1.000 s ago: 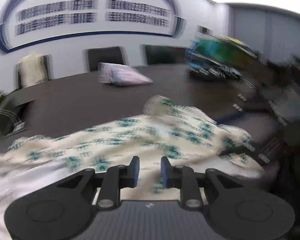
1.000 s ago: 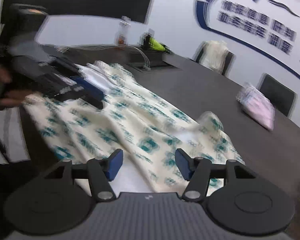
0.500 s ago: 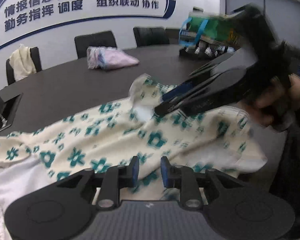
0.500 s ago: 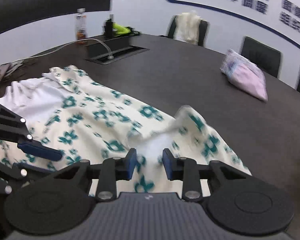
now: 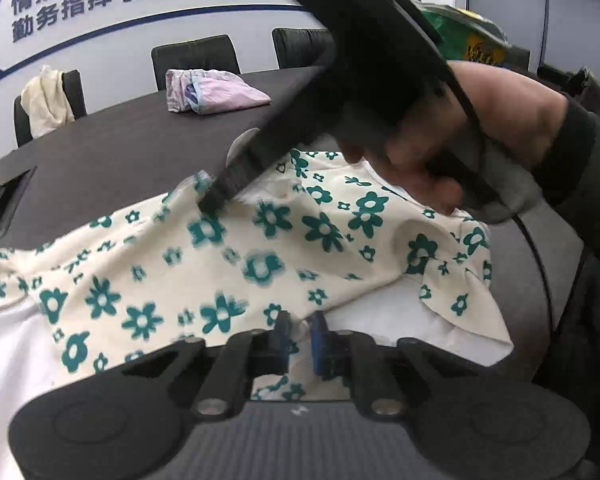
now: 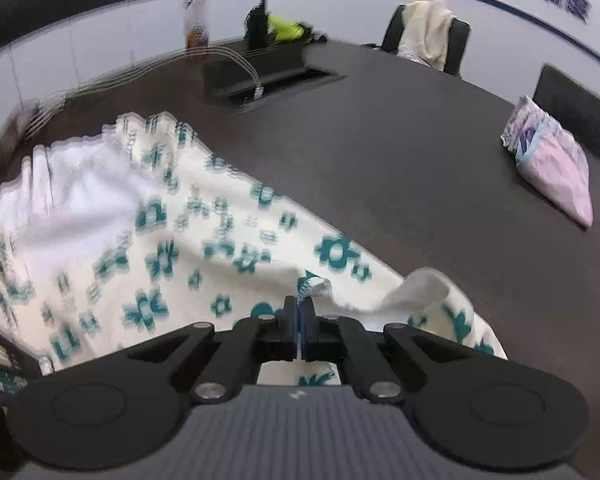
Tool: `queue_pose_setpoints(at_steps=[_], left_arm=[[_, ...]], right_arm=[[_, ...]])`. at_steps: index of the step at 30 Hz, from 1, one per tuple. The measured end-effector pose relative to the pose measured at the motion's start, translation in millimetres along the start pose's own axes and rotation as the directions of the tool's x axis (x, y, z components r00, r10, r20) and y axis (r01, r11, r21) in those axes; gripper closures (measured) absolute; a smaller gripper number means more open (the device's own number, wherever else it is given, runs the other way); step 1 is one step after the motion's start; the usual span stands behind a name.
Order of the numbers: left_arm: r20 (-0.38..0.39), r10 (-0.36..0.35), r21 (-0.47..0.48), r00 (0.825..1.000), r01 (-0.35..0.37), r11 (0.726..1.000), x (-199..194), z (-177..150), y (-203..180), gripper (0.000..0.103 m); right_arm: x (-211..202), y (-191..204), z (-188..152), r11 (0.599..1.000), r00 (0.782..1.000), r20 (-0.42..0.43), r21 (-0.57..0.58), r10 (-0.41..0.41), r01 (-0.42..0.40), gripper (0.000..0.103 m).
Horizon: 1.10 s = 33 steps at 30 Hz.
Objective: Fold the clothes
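A cream garment with teal flowers (image 5: 260,248) lies spread on the dark table (image 5: 120,148); its white inside shows at the left edge. My left gripper (image 5: 299,326) is nearly shut on a fold of the garment's near edge. My right gripper (image 6: 299,312) is shut on a pinch of the same garment (image 6: 180,240) near a curled-up corner. In the left wrist view the right gripper (image 5: 216,200) and the hand holding it reach down onto the cloth from the upper right.
A folded pink garment (image 5: 216,92) lies farther back on the table, also in the right wrist view (image 6: 552,160). Black chairs (image 5: 196,56) stand behind, one draped with a cream cloth (image 6: 424,32). A cable box (image 6: 268,72) is set in the table.
The right gripper went from open to shut on the garment's far edge. The left gripper narrowed on the near edge. Both views moved in closer to the cloth.
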<state>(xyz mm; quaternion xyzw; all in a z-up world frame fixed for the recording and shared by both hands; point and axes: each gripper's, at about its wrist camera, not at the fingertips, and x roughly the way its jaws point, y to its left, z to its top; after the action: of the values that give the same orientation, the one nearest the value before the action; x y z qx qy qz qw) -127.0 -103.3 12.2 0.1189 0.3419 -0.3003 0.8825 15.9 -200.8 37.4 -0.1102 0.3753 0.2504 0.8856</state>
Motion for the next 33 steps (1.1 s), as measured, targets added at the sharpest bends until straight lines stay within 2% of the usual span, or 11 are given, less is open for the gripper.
queue_pose_setpoints(at_steps=[3, 6, 8, 9, 15, 16, 17, 21, 24, 28, 33], left_arm=[[0.019, -0.014, -0.026, 1.0, 0.015, 1.0, -7.2, -3.3, 4.1, 0.095], [0.047, -0.013, -0.064, 0.999, 0.016, 0.998, -14.8, -3.8, 9.3, 0.092], [0.033, 0.004, -0.055, 0.999, -0.003, 0.999, -10.5, 3.0, 7.6, 0.088], [0.02, 0.013, -0.036, 1.0, -0.012, 0.999, -6.8, 5.6, 5.0, 0.088], [0.057, 0.061, -0.025, 0.997, -0.06, 0.998, -15.0, -1.1, -6.0, 0.088], [0.069, 0.069, -0.028, 0.995, -0.067, 0.997, -17.8, -3.2, -7.6, 0.091], [0.08, 0.077, -0.032, 0.994, -0.075, 0.997, -20.6, -5.4, -9.2, 0.102], [0.126, 0.109, -0.046, 0.986, -0.104, 0.993, -31.8, -14.0, -15.7, 0.103], [0.159, 0.127, -0.062, 0.979, -0.119, 0.991, -39.2, -20.2, -18.4, 0.103], [0.2, 0.123, -0.099, 0.972, -0.105, 0.989, -44.9, -27.5, -12.4, 0.102], [0.251, 0.121, -0.144, 0.961, -0.086, 0.986, -52.0, -36.6, -4.8, 0.102]], right_arm=[[0.4, -7.9, 5.6, 0.999, 1.0, 0.005, 0.045, -0.016, 0.016, 0.096], [-25.5, -1.2, -2.4, 0.999, 0.999, 0.03, -0.004, -0.045, 0.045, 0.087], [-48.7, 4.7, -12.2, 0.997, 0.996, 0.068, -0.044, -0.055, 0.059, 0.071], [-54.4, 6.4, -14.3, 0.996, 0.996, 0.067, -0.057, -0.059, 0.063, 0.07], [-43.7, 7.6, -18.4, 0.996, 0.998, 0.02, -0.077, -0.053, 0.054, 0.07], [-37.0, 6.2, -18.3, 0.997, 0.999, 0.015, -0.071, -0.041, 0.042, 0.07], [-30.2, 4.9, -18.1, 0.997, 0.999, 0.01, -0.065, -0.03, 0.031, 0.07], [-8.0, -1.0, -16.1, 1.0, 1.0, -0.009, -0.015, -0.027, 0.027, 0.07], [-30.1, 4.8, -24.7, 1.0, 0.999, 0.039, -0.003, -0.014, 0.014, 0.071], [-76.4, 1.9, -58.6, 0.968, 0.984, 0.091, 0.19, 0.151, -0.166, 0.071], [-92.0, 12.0, -110.2, 0.864, 0.967, 0.091, 0.434, 0.238, -0.254, 0.071]])
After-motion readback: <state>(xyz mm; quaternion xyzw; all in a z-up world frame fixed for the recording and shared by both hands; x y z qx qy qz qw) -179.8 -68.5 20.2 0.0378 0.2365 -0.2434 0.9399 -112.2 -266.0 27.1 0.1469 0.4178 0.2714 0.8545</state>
